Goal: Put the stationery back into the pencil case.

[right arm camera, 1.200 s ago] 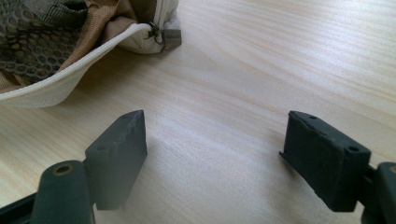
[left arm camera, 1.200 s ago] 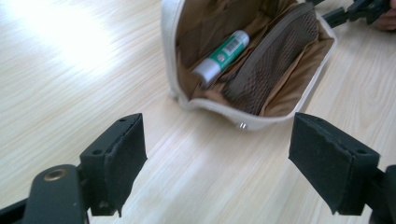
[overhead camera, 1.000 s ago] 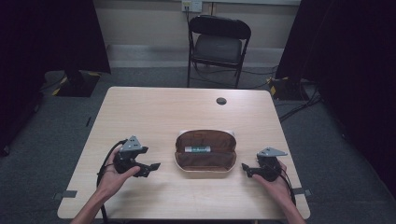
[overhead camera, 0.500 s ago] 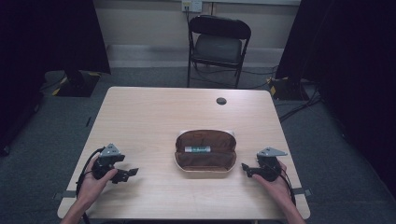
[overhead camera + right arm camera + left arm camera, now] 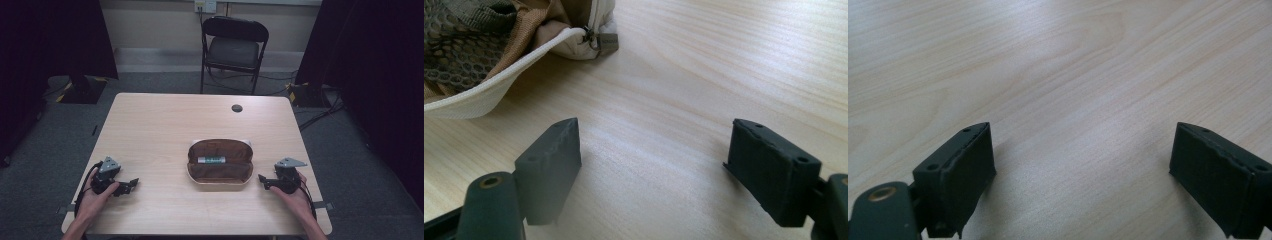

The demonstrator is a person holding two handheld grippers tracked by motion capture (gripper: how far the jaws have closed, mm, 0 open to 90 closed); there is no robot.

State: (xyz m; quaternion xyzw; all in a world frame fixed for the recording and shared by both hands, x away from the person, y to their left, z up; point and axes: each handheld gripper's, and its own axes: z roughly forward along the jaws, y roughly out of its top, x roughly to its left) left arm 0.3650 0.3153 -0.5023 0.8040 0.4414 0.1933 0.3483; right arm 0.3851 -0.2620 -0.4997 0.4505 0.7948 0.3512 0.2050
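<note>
Centrally, toward the near edge of the wooden table [image 5: 165,125], an open pouch [image 5: 220,162] lies unzipped, its brown lining facing up inside a cream rim; a small green-and-white tube [image 5: 211,160] rests inside it, lying lengthwise; in the right gripper view the pouch's mesh lining and zip end show at upper left. Just right of the pouch, the right gripper [image 5: 263,179] rests on the table in the person's right hand [image 5: 295,192], jaws spread wide over bare wood; well to the left, the left gripper [image 5: 131,184] sits in the left hand [image 5: 92,197], jaws likewise apart and holding nothing; beyond the table stands a black folding chair [image 5: 234,47].
</note>
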